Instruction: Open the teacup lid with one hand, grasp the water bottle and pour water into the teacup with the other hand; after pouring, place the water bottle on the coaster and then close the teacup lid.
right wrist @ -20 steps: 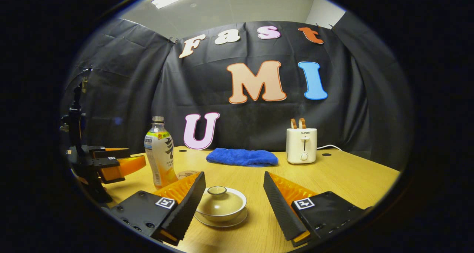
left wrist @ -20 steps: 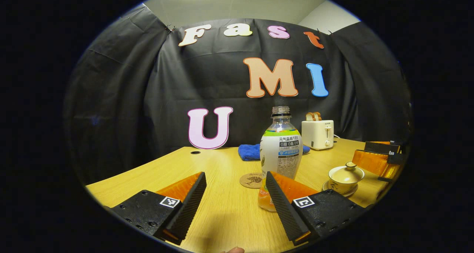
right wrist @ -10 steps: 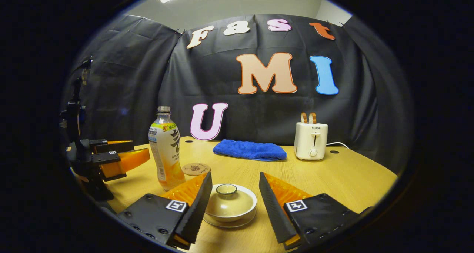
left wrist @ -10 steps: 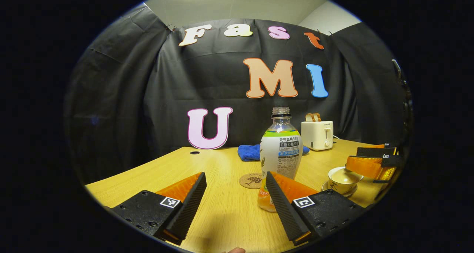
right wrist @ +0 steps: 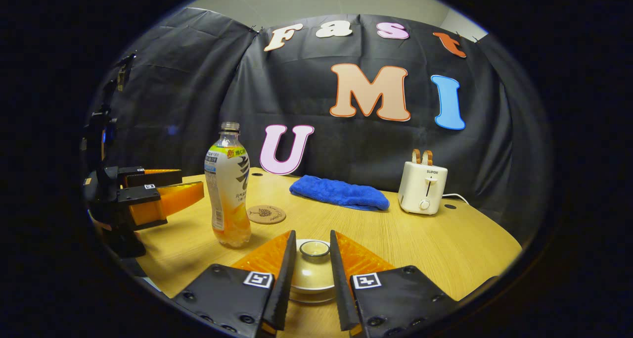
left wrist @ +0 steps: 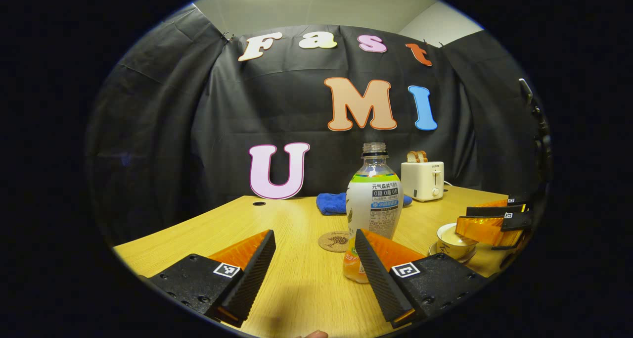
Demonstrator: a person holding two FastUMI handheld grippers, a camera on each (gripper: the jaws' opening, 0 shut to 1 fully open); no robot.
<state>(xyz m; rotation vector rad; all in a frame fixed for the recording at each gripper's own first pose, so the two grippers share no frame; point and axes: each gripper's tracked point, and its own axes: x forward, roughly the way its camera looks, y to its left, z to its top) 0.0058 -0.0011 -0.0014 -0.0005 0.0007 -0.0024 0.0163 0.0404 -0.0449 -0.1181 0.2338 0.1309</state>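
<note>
My right gripper closes around the lid of the teacup on the table
My left gripper gapes, water bottle upright ahead, partly filled with orange liquid, coaster beside it

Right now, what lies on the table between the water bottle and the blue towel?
In the right gripper view, the round coaster lies on the table between the water bottle and the blue towel, close beside the bottle's base; otherwise bare wood.

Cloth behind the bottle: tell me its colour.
The cloth is plain bright blue, clearest in the right gripper view.
</note>
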